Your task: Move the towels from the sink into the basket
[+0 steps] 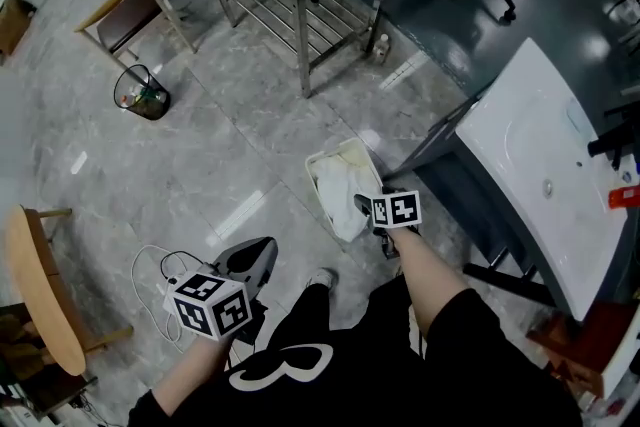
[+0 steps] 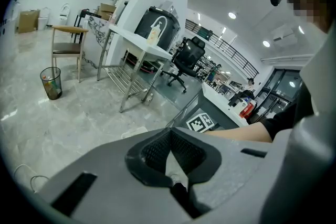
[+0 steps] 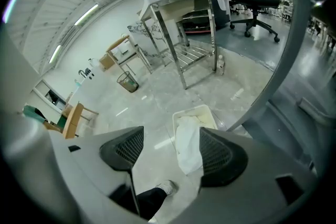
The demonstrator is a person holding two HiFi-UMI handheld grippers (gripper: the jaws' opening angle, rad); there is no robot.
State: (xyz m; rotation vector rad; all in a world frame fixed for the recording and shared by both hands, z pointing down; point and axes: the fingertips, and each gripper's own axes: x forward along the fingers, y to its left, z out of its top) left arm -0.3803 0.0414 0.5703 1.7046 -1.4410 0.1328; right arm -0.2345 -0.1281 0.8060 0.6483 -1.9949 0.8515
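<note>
Right gripper (image 3: 167,153): grey two-jaw tongs, jaws apart, gripping nothing, just over the white rectangular plastic basket (image 3: 185,113). Left gripper (image 2: 172,157): jaws together, empty, well left of the basket. White crumpled cloth towel (image 3: 188,147): lies in the basket, one end draped over its near rim. White rectangular sink (image 1: 540,165): right of the basket.

Sink (image 1: 530,165) flanks basket (image 1: 322,162); floor (image 1: 200,145) leftward open.
</note>
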